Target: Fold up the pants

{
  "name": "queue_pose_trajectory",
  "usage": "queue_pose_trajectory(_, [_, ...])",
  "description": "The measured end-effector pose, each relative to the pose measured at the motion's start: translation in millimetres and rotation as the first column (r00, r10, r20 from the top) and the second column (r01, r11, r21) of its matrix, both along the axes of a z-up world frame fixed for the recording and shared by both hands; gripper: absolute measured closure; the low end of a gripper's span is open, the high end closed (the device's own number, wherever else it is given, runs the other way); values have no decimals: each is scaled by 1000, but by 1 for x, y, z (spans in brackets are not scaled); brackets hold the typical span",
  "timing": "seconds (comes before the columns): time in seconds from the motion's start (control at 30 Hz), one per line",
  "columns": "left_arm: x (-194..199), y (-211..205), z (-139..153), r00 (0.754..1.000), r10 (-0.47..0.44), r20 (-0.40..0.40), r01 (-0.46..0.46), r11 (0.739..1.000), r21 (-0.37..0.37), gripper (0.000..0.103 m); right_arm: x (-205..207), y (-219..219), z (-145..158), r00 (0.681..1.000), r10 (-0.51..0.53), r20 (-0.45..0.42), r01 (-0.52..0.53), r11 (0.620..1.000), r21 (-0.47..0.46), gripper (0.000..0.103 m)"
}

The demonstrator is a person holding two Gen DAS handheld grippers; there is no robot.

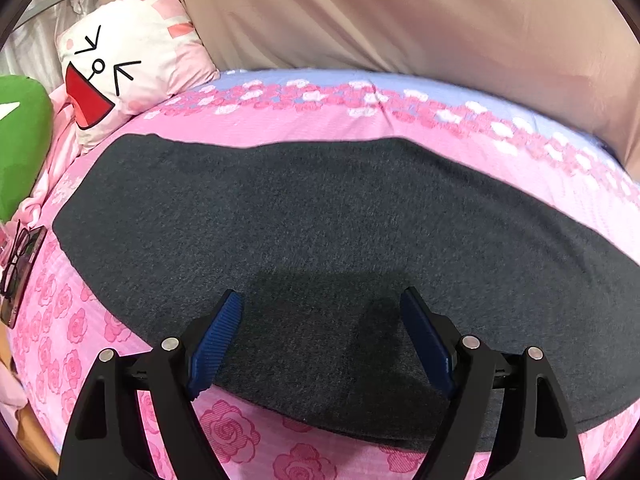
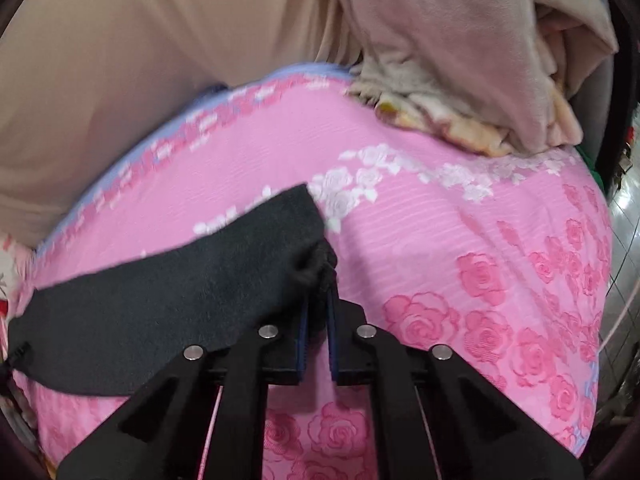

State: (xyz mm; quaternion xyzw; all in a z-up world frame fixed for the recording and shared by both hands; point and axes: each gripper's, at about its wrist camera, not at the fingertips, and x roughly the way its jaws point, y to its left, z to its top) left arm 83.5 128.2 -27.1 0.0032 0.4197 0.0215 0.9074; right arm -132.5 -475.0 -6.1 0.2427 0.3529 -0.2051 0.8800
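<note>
Dark grey pants [image 1: 320, 232] lie flat across a pink rose-print bed sheet [image 1: 72, 320]. My left gripper [image 1: 320, 312] is open and empty, hovering just above the near part of the pants with its blue pads wide apart. In the right wrist view the pants [image 2: 160, 296] stretch to the left, and my right gripper [image 2: 318, 304] is shut on the bunched end of the pants, with a dark drawstring beside the pads. The cloth end is lifted slightly off the sheet [image 2: 480, 240].
A white cartoon-face pillow [image 1: 128, 64] and a green cushion [image 1: 20, 140] lie at the left. Glasses on a dark tablet [image 1: 20, 264] rest at the bed's left edge. Beige fabric [image 1: 400, 12] hangs behind. A heap of cream blankets [image 2: 460, 60] sits at the far right.
</note>
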Motion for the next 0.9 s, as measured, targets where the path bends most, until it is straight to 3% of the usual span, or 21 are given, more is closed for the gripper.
queue_pose_trajectory(0.1, [1, -1, 0, 1000, -15, -4, 15, 1000, -2, 22, -14, -14, -23, 1000, -31, -1, 31, 996, 87, 96])
queue_pose_trajectory(0.17, [6, -3, -3, 999, -22, -32, 22, 1000, 6, 22, -18, -15, -19, 999, -35, 5, 34, 994, 104, 96])
queue_pose_trajectory(0.27, [5, -3, -4, 999, -25, -34, 25, 1000, -2, 22, -32, -7, -1, 992, -127, -4, 127, 992, -6, 88])
queue_pose_trajectory(0.33, [4, -1, -3, 999, -25, -27, 24, 1000, -15, 21, -40, -1, 11, 992, -123, 40, 123, 992, -8, 85])
queue_pose_trajectory(0.37, [5, -1, -3, 999, -25, -29, 25, 1000, -17, 21, -40, 3, 15, 993, -97, 67, 95, 995, 25, 76])
queue_pose_trajectory(0.4, [5, -1, -3, 999, -29, -32, 28, 999, -17, 21, -39, 6, 17, 994, -85, 71, 83, 996, 33, 48])
queue_pose_trajectory(0.43, [5, -2, -3, 999, -33, -31, 32, 999, -18, 21, -39, 9, 18, 993, -90, 69, 89, 996, 15, 34])
queue_pose_trajectory(0.47, [4, -2, -3, 999, -38, -27, 37, 999, -18, 21, -37, 11, 16, 994, -90, 57, 90, 996, -4, 34])
queue_pose_trajectory(0.6, [-1, -4, 0, 998, -61, -3, 60, 998, -23, 21, -31, 6, -10, 994, -105, 15, 103, 991, 83, 36])
queue_pose_trajectory(0.67, [0, -5, 0, 996, -84, -10, 84, 996, -31, 21, -27, 8, -15, 994, -110, 17, 109, 991, 76, 38])
queue_pose_trajectory(0.77, [1, -9, -2, 990, -137, -32, 135, 989, -55, 21, -18, 6, -19, 993, -113, 20, 110, 986, 128, 68])
queue_pose_trajectory(0.8, [2, -10, -3, 986, -160, -44, 157, 986, -64, 21, -15, 6, -20, 994, -112, 11, 109, 983, 148, 93])
queue_pose_trajectory(0.9, [3, -14, -4, 979, -197, -61, 192, 979, -72, 17, -11, 18, -9, 990, -110, 85, 91, 976, 196, 94])
